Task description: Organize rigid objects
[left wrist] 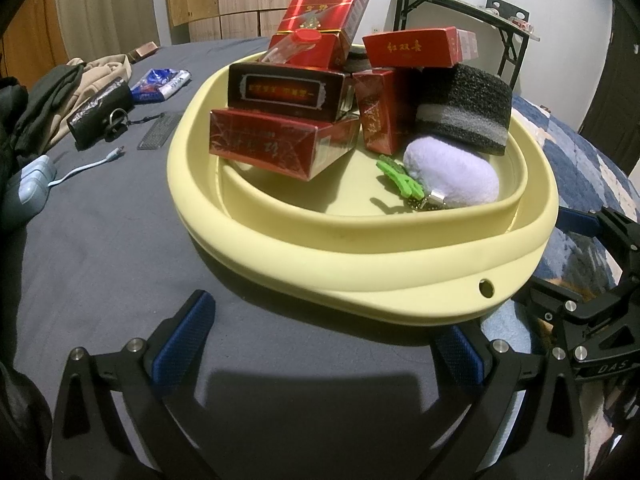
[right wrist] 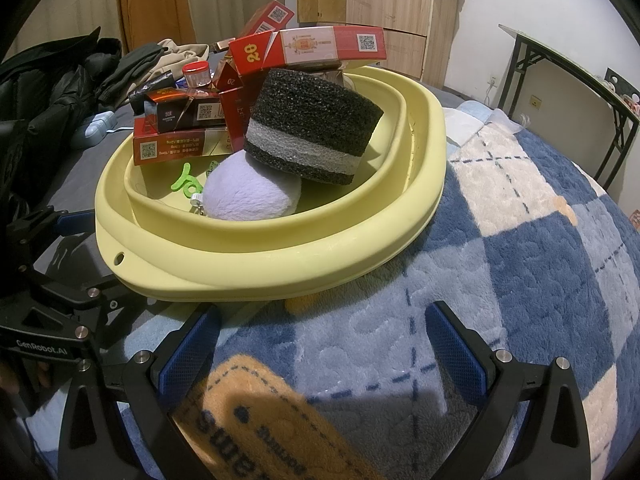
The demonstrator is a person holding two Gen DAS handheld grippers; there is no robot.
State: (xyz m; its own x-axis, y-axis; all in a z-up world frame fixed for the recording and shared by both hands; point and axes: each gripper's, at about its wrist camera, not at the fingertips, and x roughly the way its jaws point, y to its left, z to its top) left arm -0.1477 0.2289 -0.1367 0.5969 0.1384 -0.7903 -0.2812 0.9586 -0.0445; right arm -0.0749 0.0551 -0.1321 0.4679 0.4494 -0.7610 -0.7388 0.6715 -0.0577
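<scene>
Though the basin (left wrist: 360,280) is piled high, it looks light enough to shift — a soft-walled, collapsible yellow tub whose folded rim will likely flex if squeezed on one side only. It sits on the bed, half on the grey sheet (left wrist: 120,240) and half on the blue checked blanket (right wrist: 520,260). Inside, red boxes (left wrist: 280,148) are stacked loosely and some lean; they are stiff, light and probably slick under their wrap, so the flat faces are the place to pinch. A black foam block (left wrist: 464,108) leans against the far wall and would give under pressure, and a lilac plush (left wrist: 452,176) with a green clip (left wrist: 400,180) lies at the near side — soft, not part of the rigid lot. A red-capped bottle (left wrist: 296,46) lies among the upper boxes and could roll.

The left gripper (left wrist: 328,340) hangs just short of the near rim with fingers spread wide, holding nothing; the right gripper (right wrist: 324,340) does likewise over the blanket. There is open room in front of the basin. To the left, clothes (left wrist: 80,80), a cable (left wrist: 88,168) and small items crowd the sheet. The top boxes overhang, so a nudge to the rim may topple them.
</scene>
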